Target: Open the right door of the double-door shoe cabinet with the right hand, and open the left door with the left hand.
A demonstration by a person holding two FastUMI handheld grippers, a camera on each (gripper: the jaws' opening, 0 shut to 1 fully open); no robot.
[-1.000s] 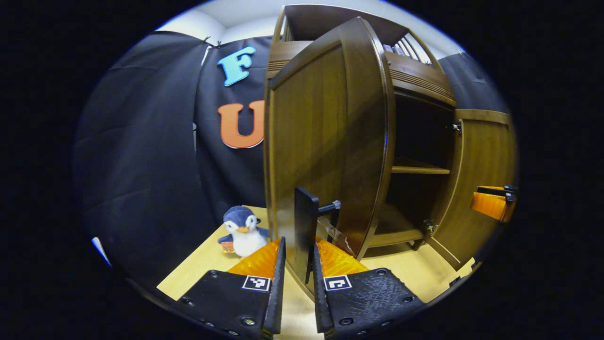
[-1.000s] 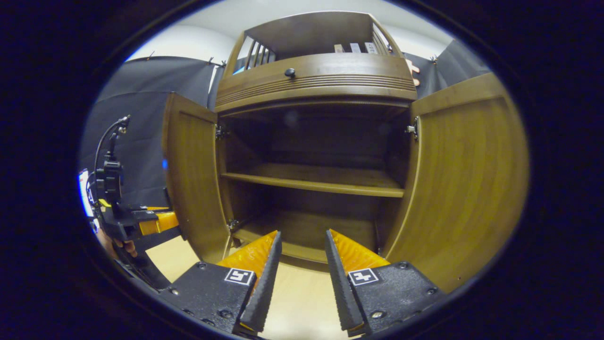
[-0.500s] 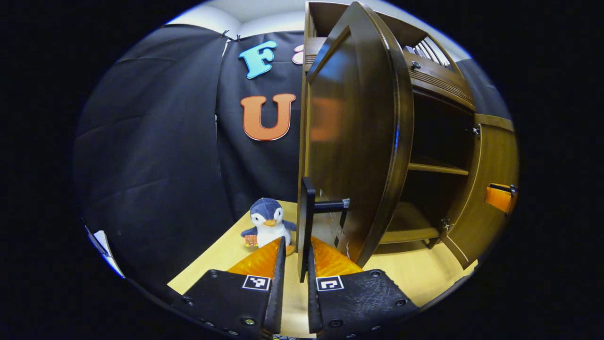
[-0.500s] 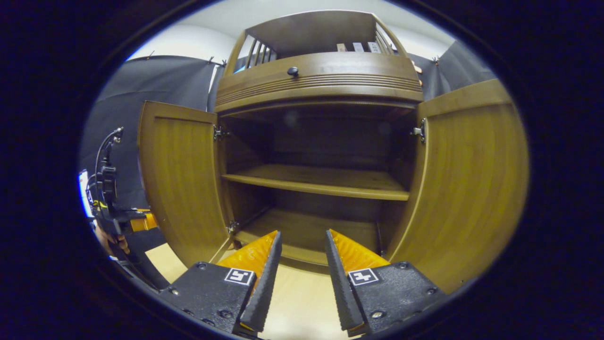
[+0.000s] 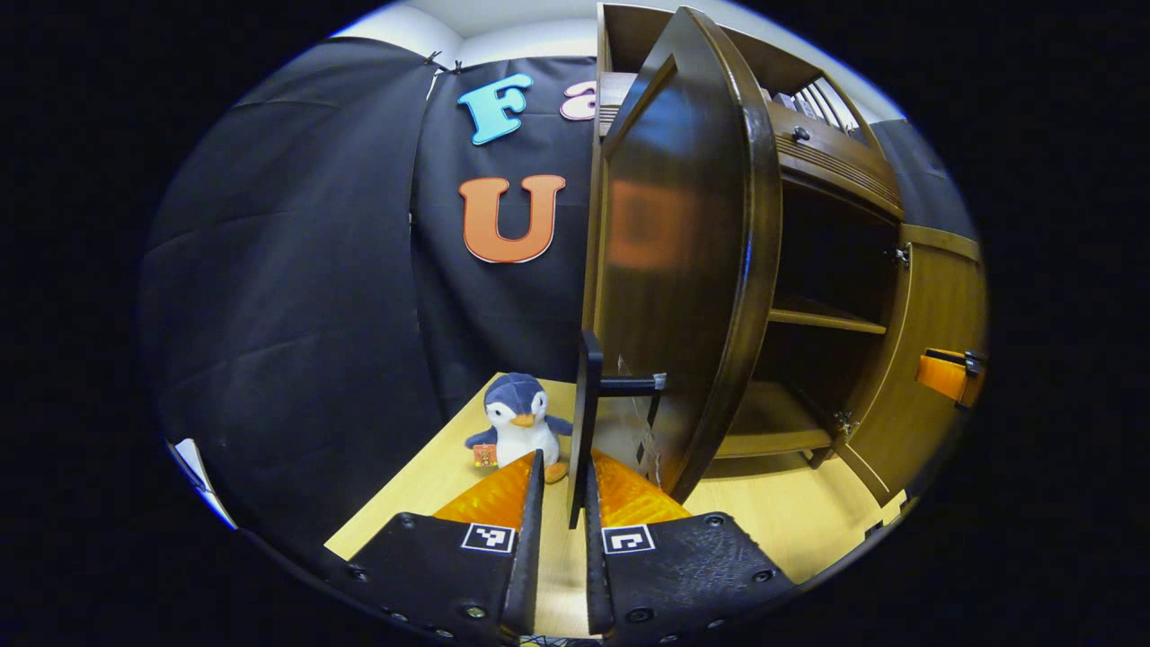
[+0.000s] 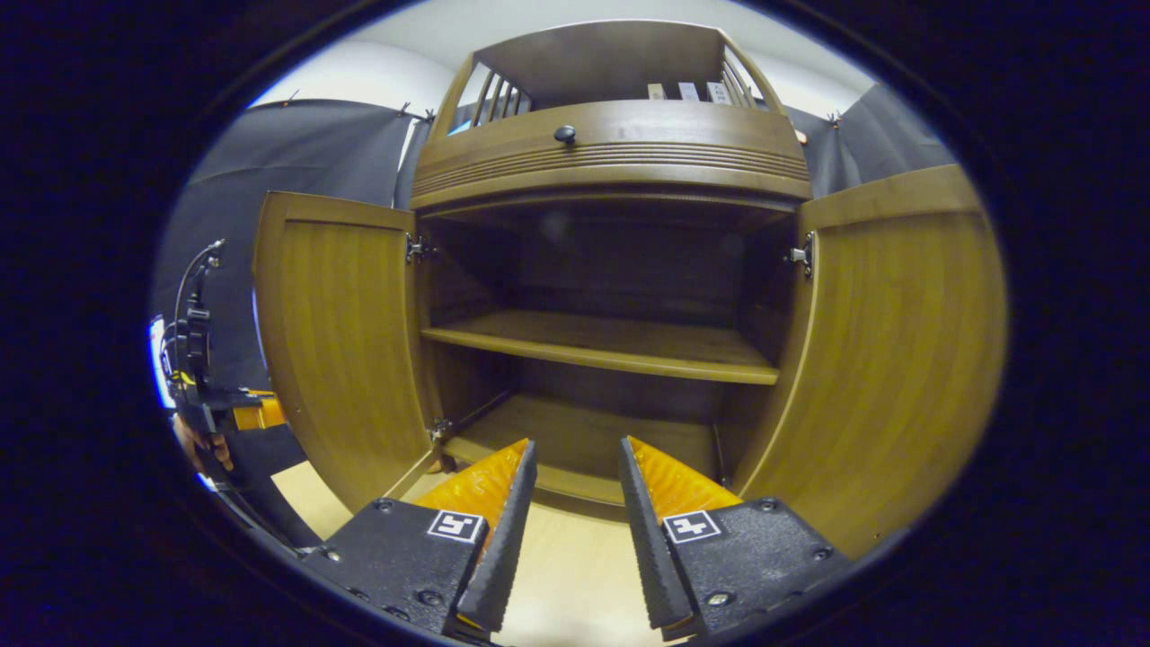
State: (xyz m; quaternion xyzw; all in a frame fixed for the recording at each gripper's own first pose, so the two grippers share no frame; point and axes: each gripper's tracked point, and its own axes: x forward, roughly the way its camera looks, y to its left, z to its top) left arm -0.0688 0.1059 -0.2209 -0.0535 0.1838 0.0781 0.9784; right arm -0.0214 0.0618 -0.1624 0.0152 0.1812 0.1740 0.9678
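Left gripper view: left gripper (image 5: 559, 503) clamped on upright handle (image 5: 588, 395) of left door (image 5: 683, 270), door rightward. Right gripper (image 6: 561, 503) apart, free.

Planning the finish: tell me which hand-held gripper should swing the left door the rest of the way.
Left hand-held gripper: it grips the left door's handle. The right one hangs open facing the shelves.
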